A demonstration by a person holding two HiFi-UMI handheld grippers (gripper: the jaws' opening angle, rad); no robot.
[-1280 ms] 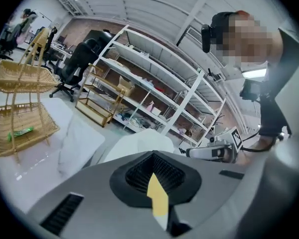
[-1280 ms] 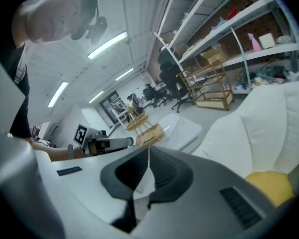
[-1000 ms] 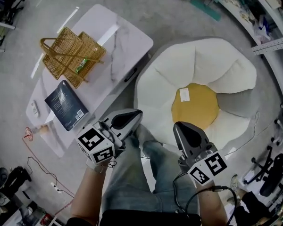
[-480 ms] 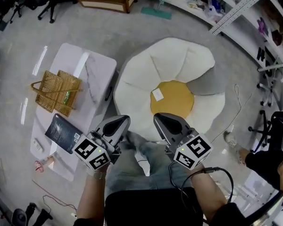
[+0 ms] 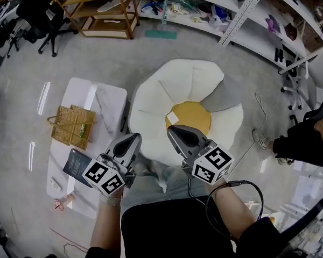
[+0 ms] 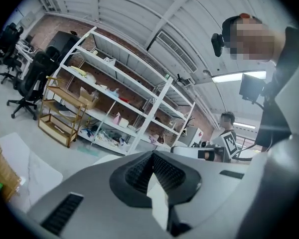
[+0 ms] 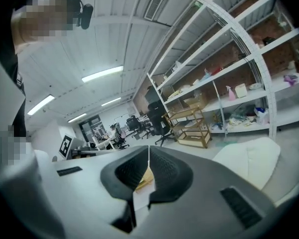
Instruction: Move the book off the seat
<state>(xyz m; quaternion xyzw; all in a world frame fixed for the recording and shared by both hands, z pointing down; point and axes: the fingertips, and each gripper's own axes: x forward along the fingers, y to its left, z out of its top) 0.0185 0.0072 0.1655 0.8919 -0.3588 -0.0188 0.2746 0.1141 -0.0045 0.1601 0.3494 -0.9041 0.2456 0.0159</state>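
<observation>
The dark blue book lies on the white marble table at the left, its near corner hidden behind my left gripper. The flower-shaped seat, white petals round a yellow centre, carries only a small white card. My left gripper and right gripper hang side by side over the seat's near edge, raised and pointing away from me. Both are shut with nothing between the jaws, as the left gripper and right gripper show in their own views.
A wicker basket stands on the table beyond the book. Metal shelving and a wooden cart line the far side. A seated person is at the right. A cable trails on the floor by the seat.
The head view has lifted, so table, book and seat slid down and shrank, and the shelves came into view. Both grippers stayed shut and drew closer together. The book has not moved on the table.
</observation>
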